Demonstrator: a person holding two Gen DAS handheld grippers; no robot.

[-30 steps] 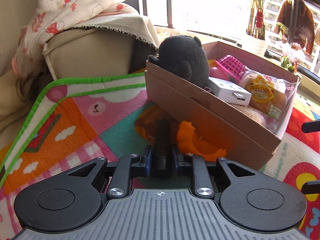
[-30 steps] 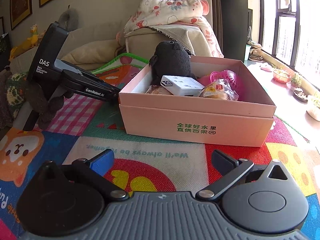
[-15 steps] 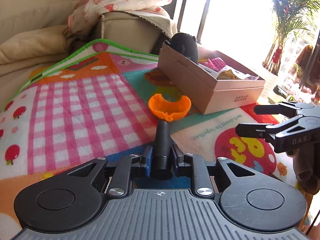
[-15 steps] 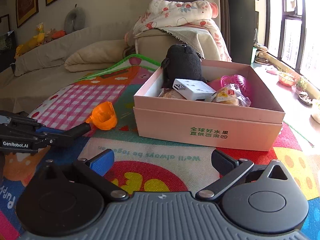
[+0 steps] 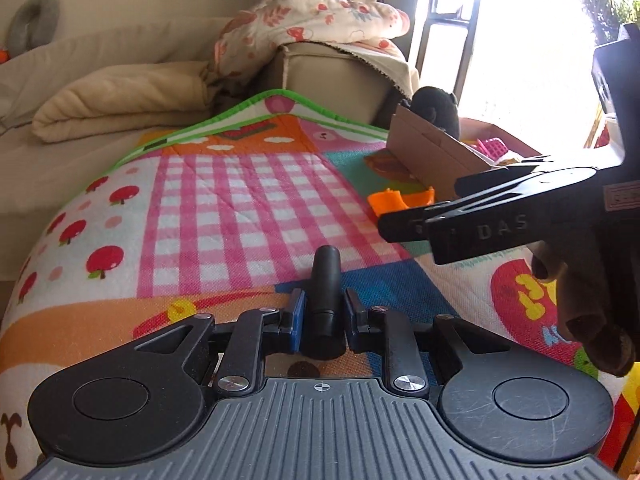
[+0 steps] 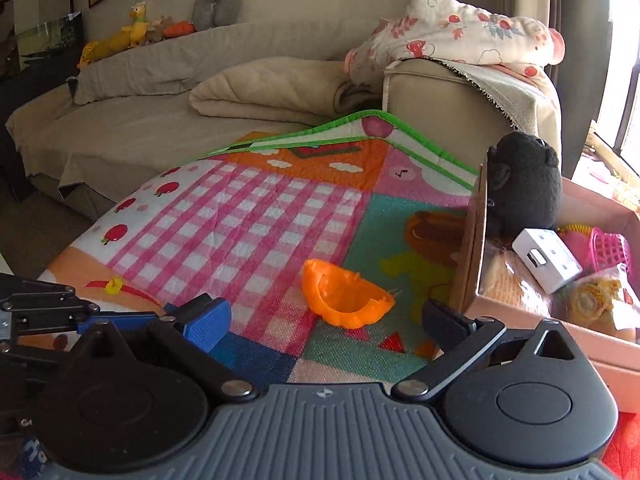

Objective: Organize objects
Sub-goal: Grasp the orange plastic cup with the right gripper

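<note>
My left gripper [image 5: 322, 312] is shut on a black cylinder-shaped handle [image 5: 326, 280], held low over the play mat. An orange plastic bowl-like piece [image 6: 344, 294] lies on the mat just ahead of my open, empty right gripper [image 6: 324, 316]; it also shows in the left wrist view [image 5: 400, 200], partly hidden behind the right gripper's body [image 5: 500, 216]. The pink cardboard box [image 6: 476, 256] stands at the right. It holds a black plush toy [image 6: 524, 184], a white adapter [image 6: 548, 258], a pink basket [image 6: 612, 248] and wrapped bread [image 6: 596, 300].
A colourful play mat [image 6: 256, 216] covers the surface. A beige sofa [image 6: 160, 120] with a folded blanket [image 6: 272, 88] and floral quilt [image 6: 460, 28] runs behind. Windows are at the right. The left gripper's side shows at the left edge [image 6: 40, 312].
My left gripper pulled back from the box with the black handle; the orange piece stayed on the mat. My right gripper swung left, from facing the box to the orange piece.
</note>
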